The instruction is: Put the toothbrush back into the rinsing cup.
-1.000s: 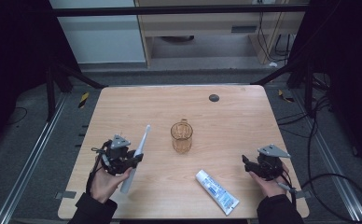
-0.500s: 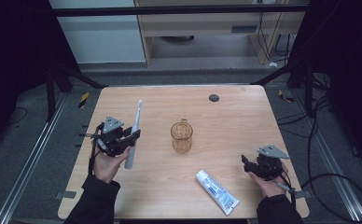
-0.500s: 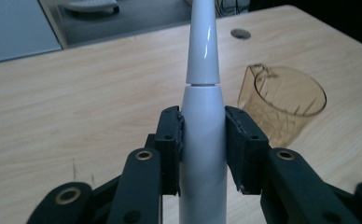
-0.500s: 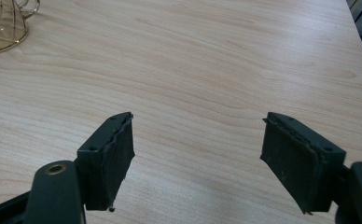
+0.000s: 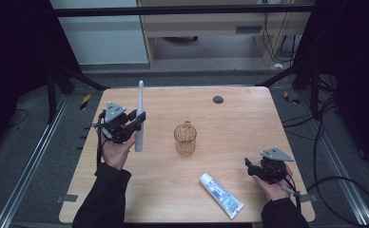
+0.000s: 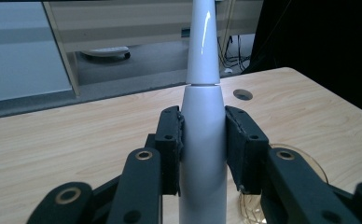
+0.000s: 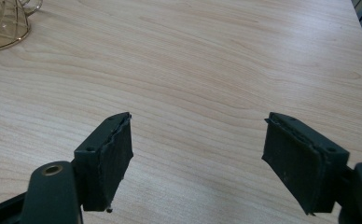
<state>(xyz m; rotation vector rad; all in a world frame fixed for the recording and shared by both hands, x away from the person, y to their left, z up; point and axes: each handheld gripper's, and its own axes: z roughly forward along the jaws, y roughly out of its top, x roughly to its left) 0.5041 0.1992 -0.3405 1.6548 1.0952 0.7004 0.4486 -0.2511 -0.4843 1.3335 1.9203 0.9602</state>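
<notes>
Cup [image 5: 185, 138] mid-table [image 5: 239, 123] — tube [image 5: 221, 195] nearer, rightward.

Fixed overhead, looking forward and down on the whole wooden table [image 5: 230, 118] from the person's side. Riding on the left gripper [image 6: 202, 140], close in, facing level across the far table edge — amber cup [image 6: 305, 163] at lower right. Riding on the right gripper [image 7: 198, 149], tilted down at bare tabletop — same cup [image 7: 2, 23] in the corner, also central from above [image 5: 185, 139].
</notes>
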